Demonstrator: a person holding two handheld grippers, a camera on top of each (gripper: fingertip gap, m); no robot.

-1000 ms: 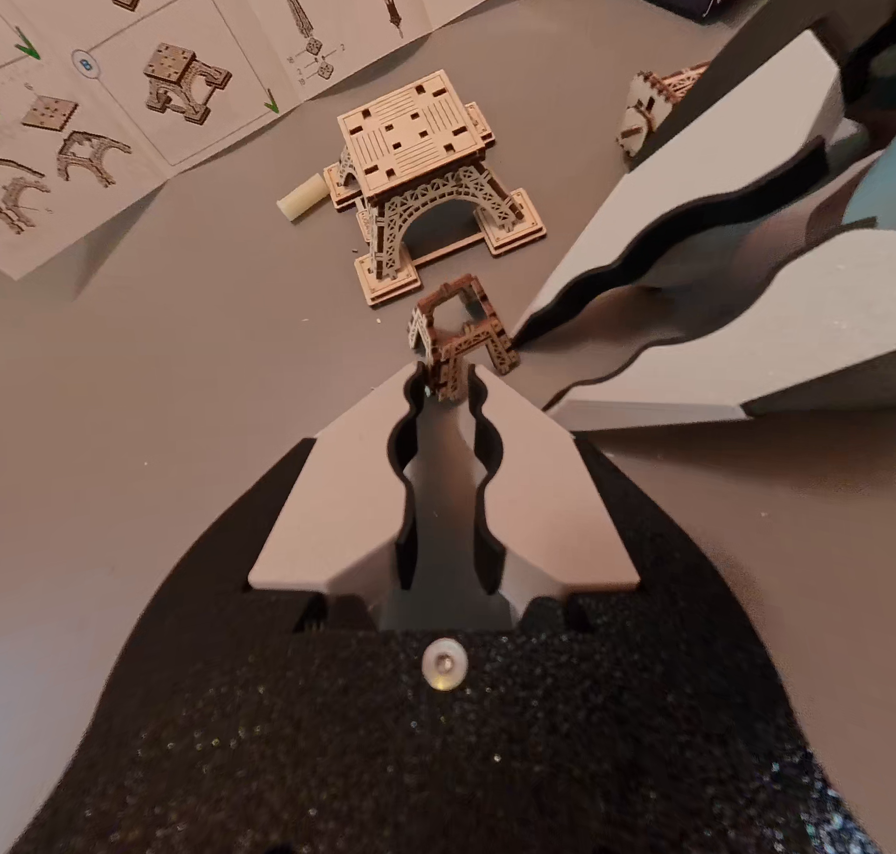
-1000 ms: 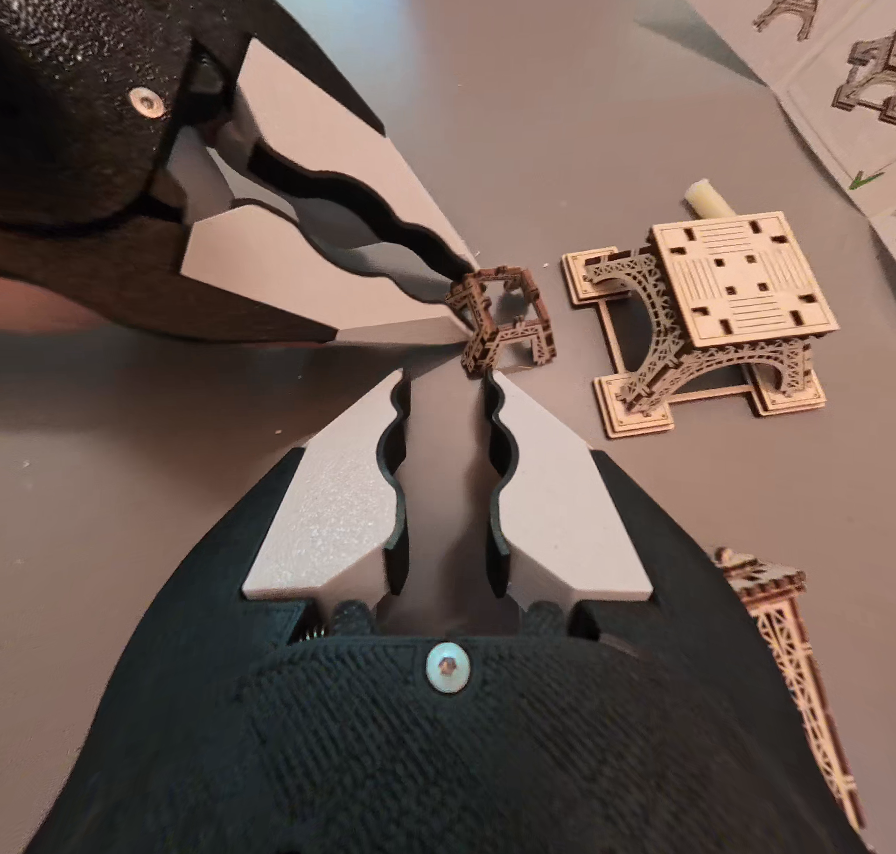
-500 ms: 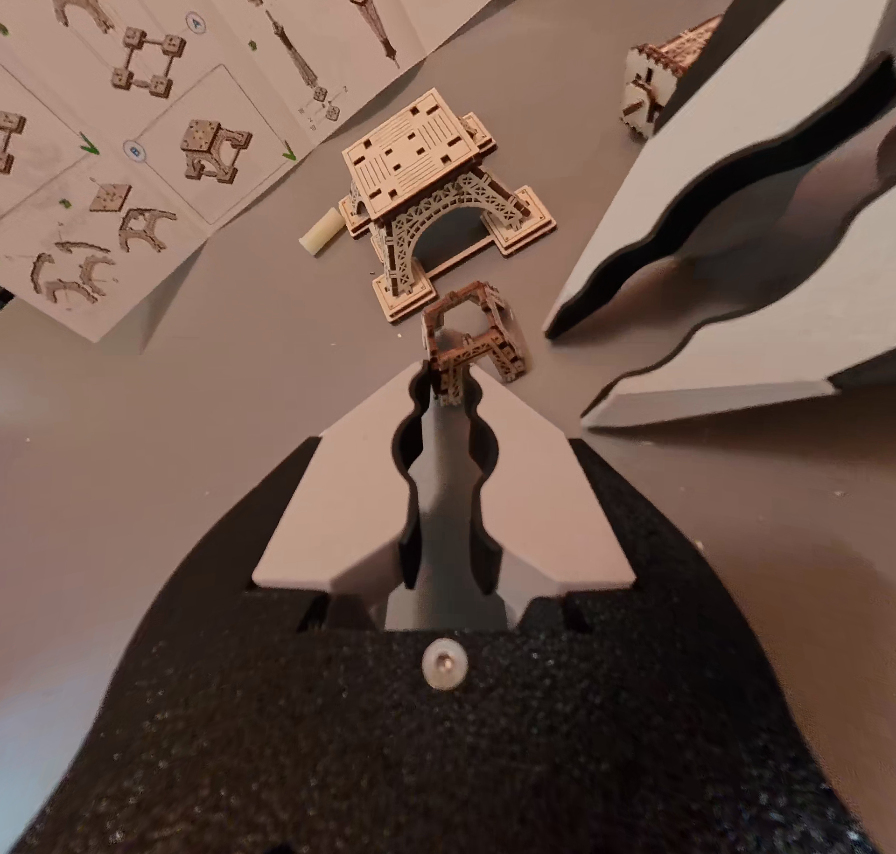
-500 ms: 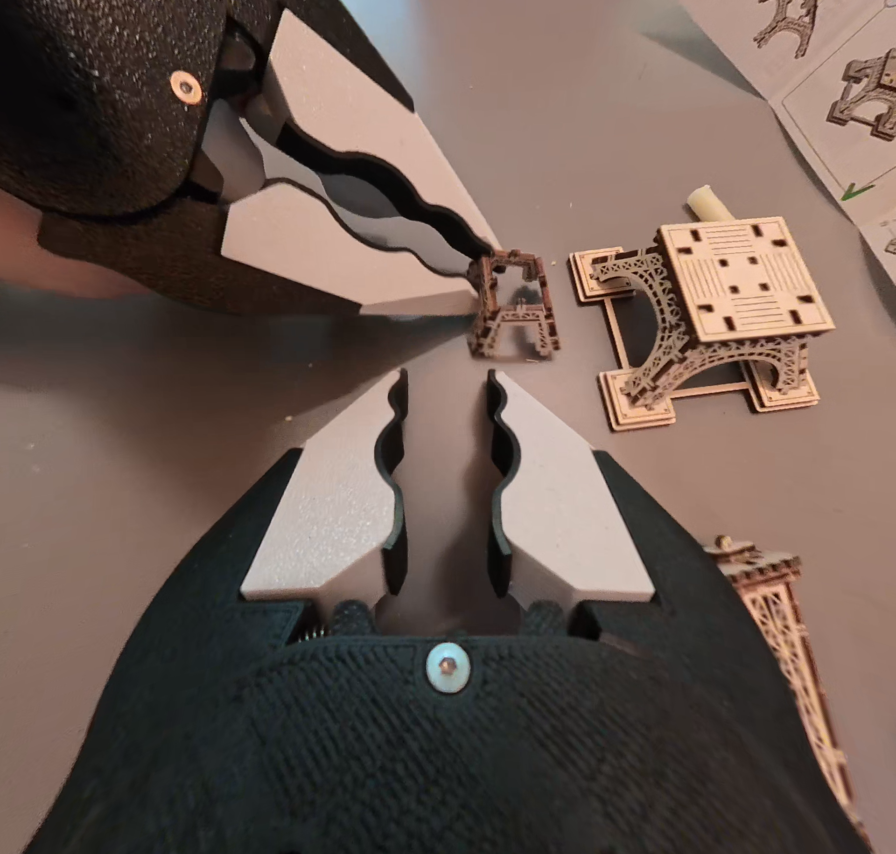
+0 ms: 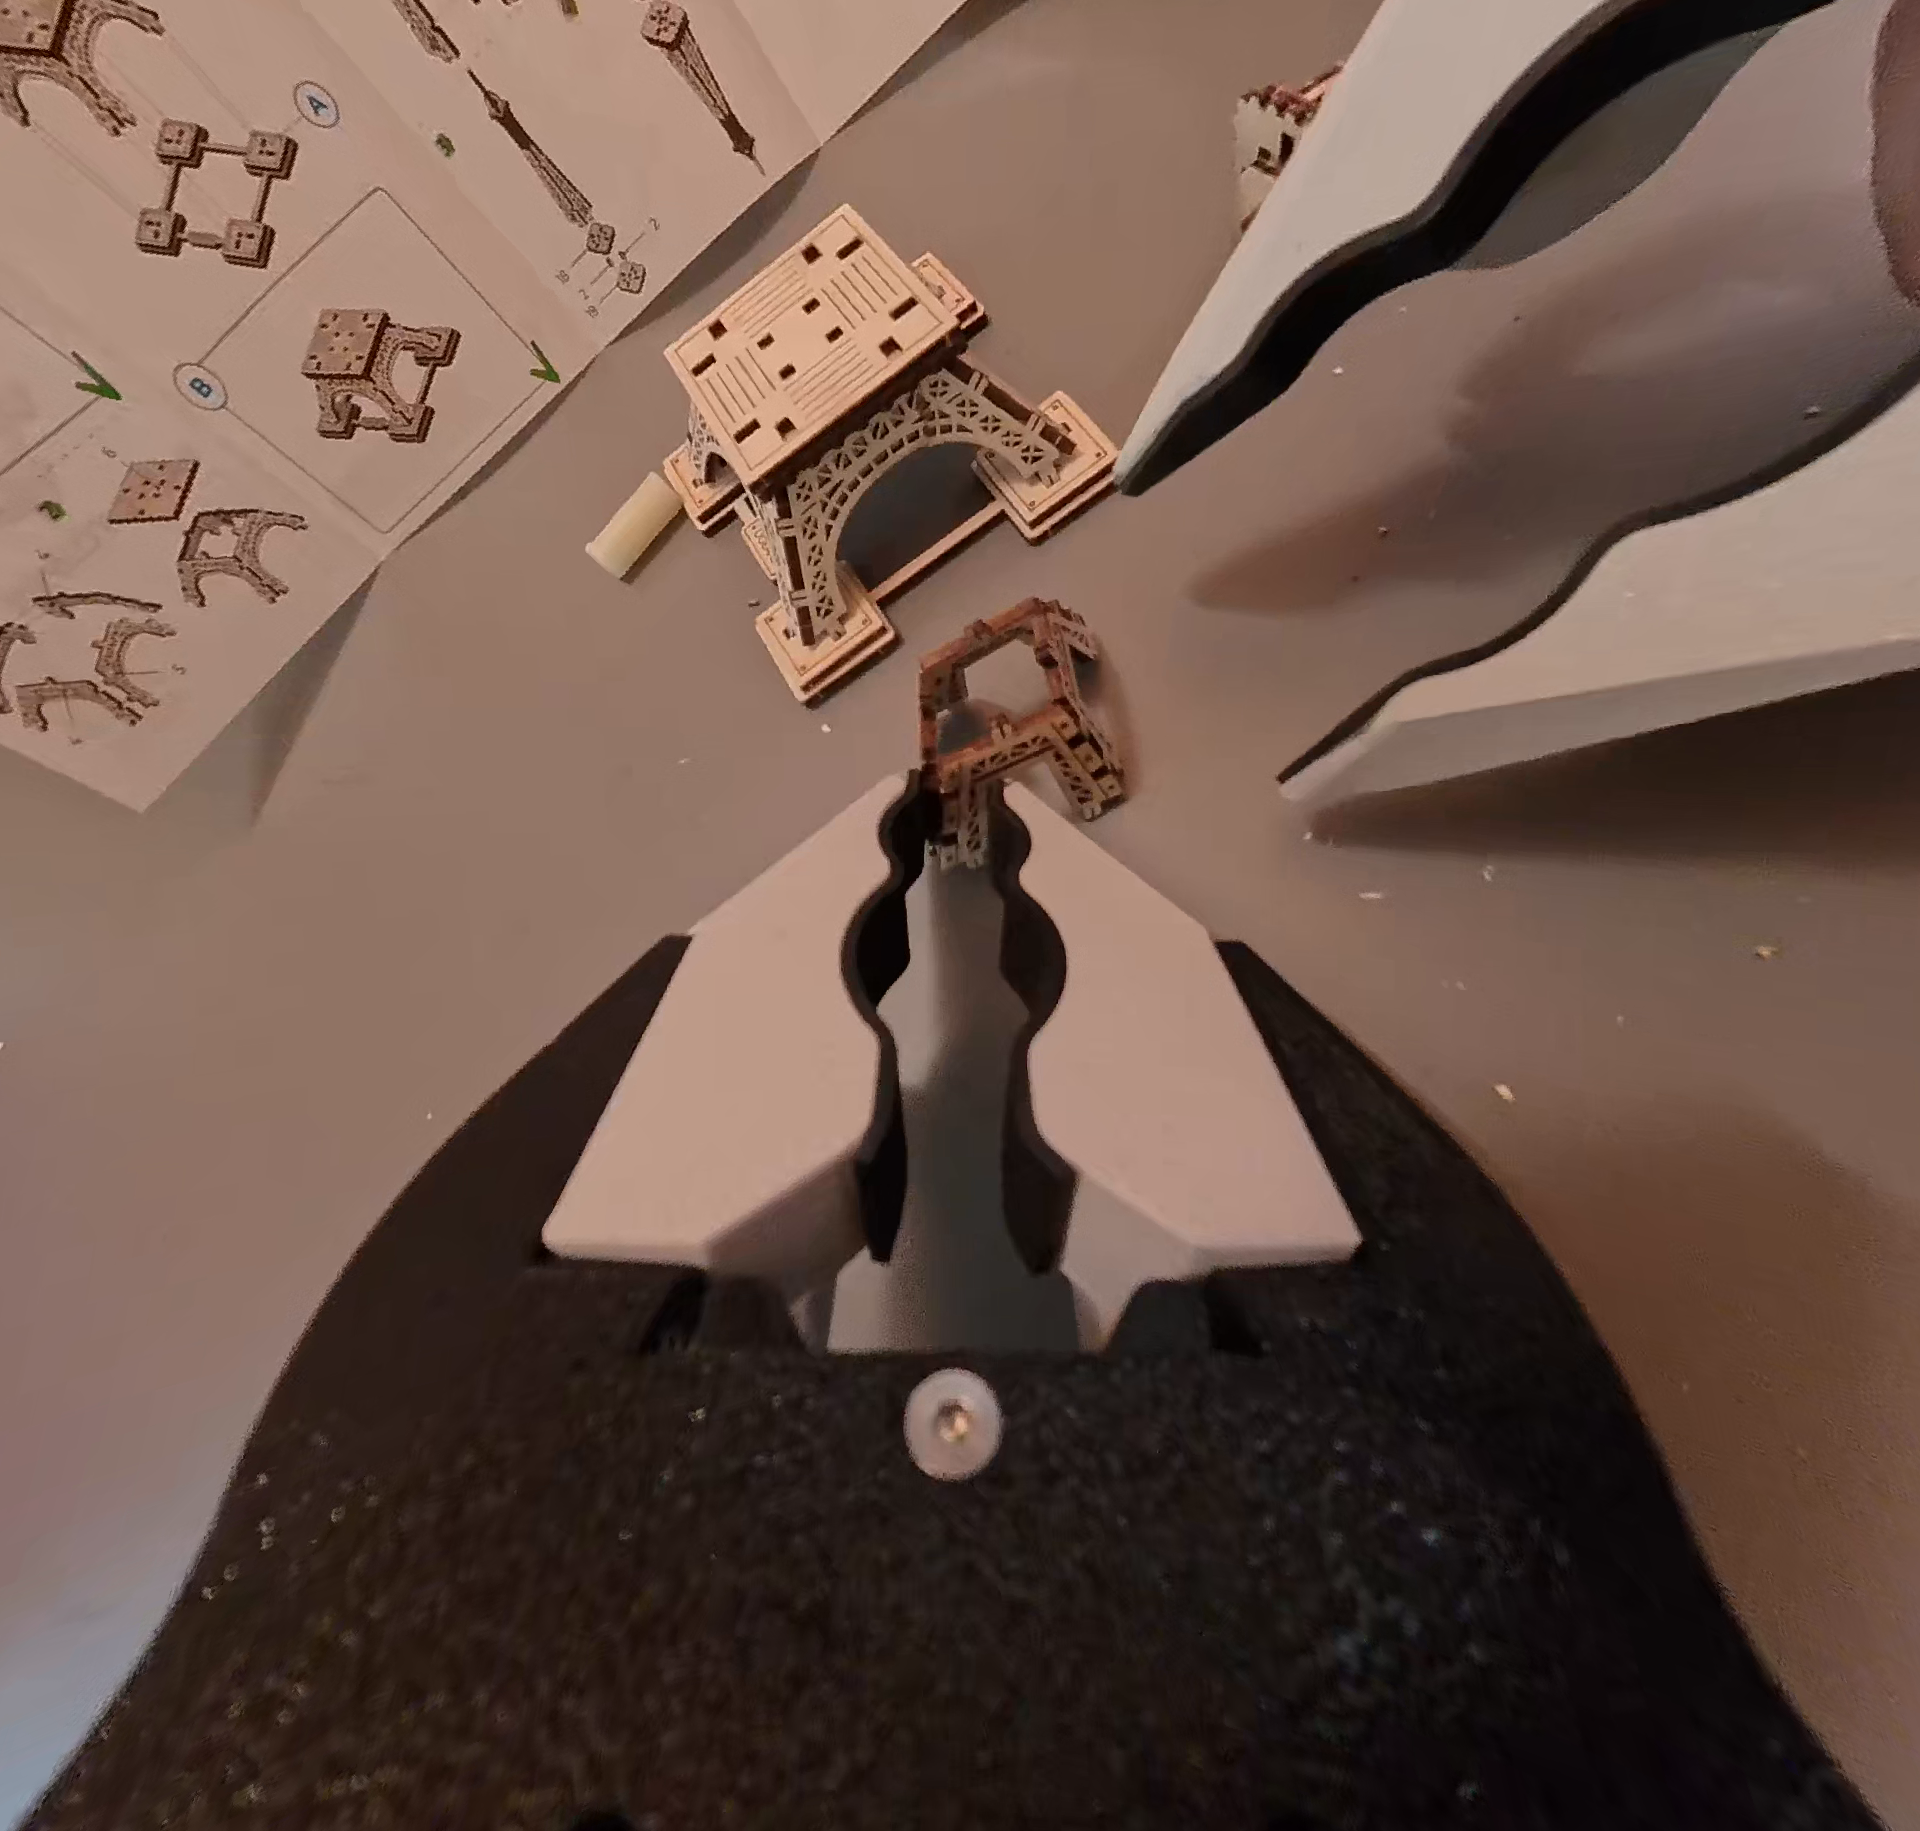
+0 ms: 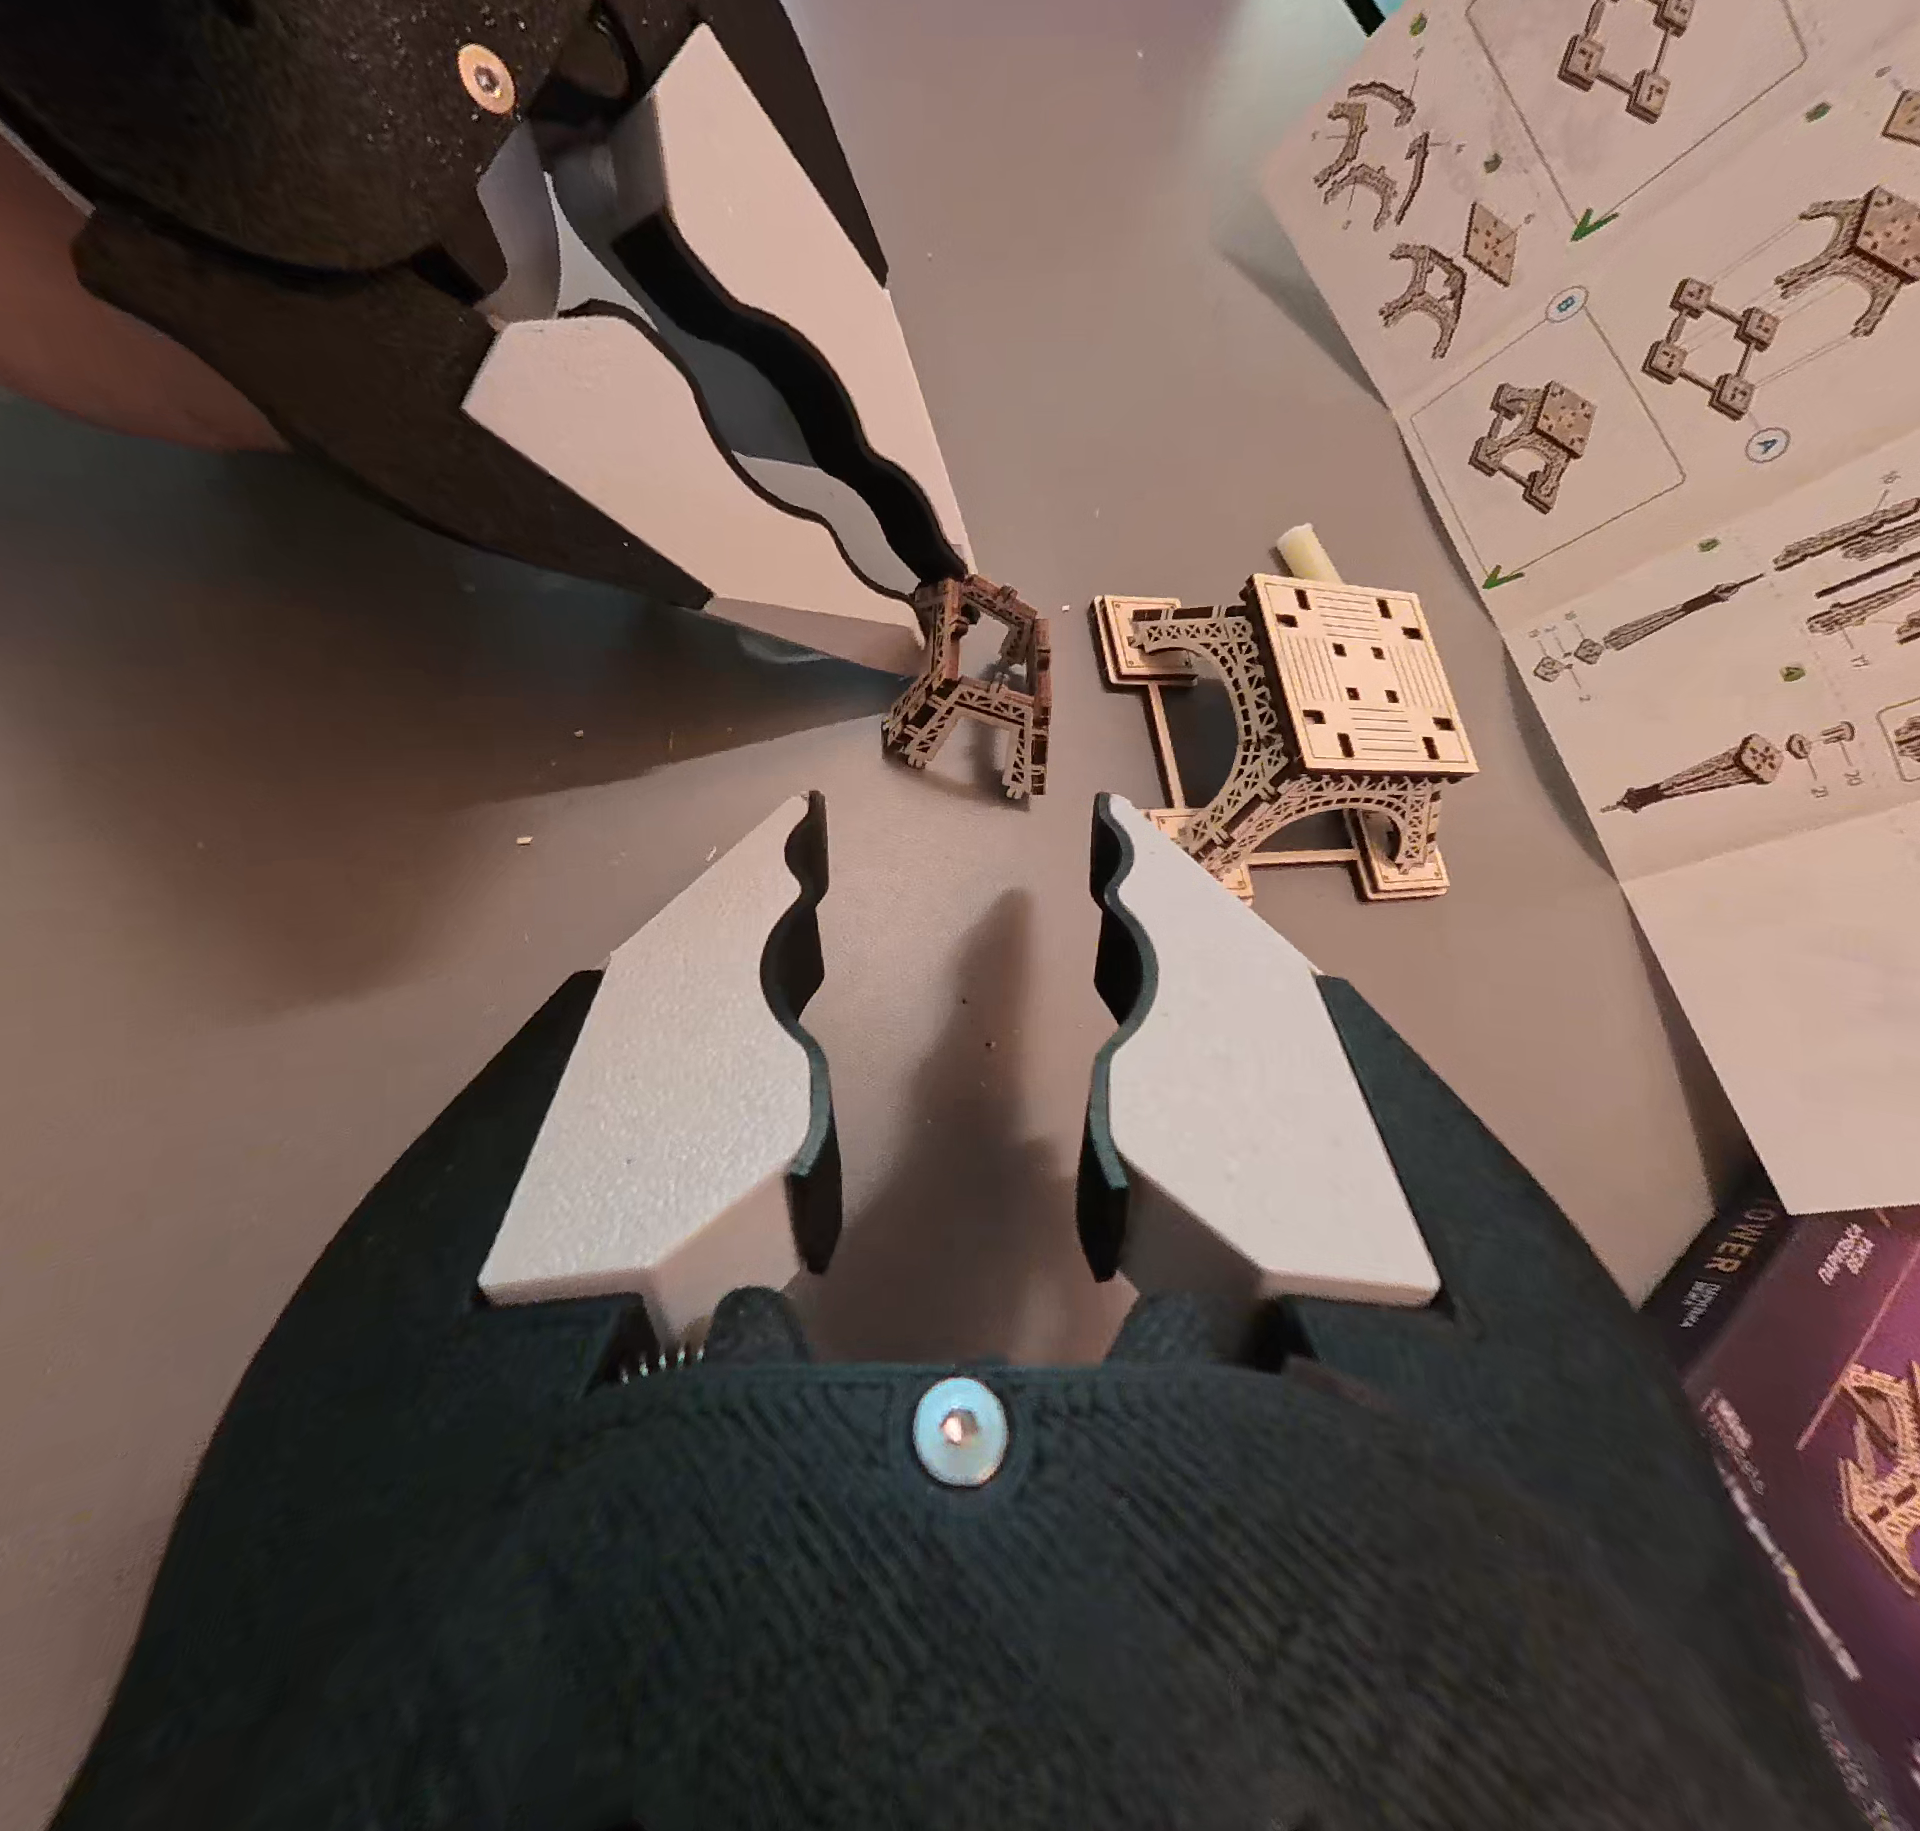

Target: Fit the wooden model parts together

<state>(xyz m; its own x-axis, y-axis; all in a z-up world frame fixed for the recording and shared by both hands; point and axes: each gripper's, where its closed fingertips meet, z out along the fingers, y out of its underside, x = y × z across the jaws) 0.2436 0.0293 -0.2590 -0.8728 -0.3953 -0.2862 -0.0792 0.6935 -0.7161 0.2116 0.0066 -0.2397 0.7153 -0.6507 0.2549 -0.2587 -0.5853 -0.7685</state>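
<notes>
Hiding wooden part [image 5: 1273, 145]: right claw [image 5: 1205, 628]

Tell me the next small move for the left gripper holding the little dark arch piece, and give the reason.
Probably lift the small dark arch section and carry it over the flat slotted top of the tower base. The left gripper is shut on one of its legs, its other feet look to rest on the grey table, and the base stands just beyond. The right gripper is open and empty.
</notes>
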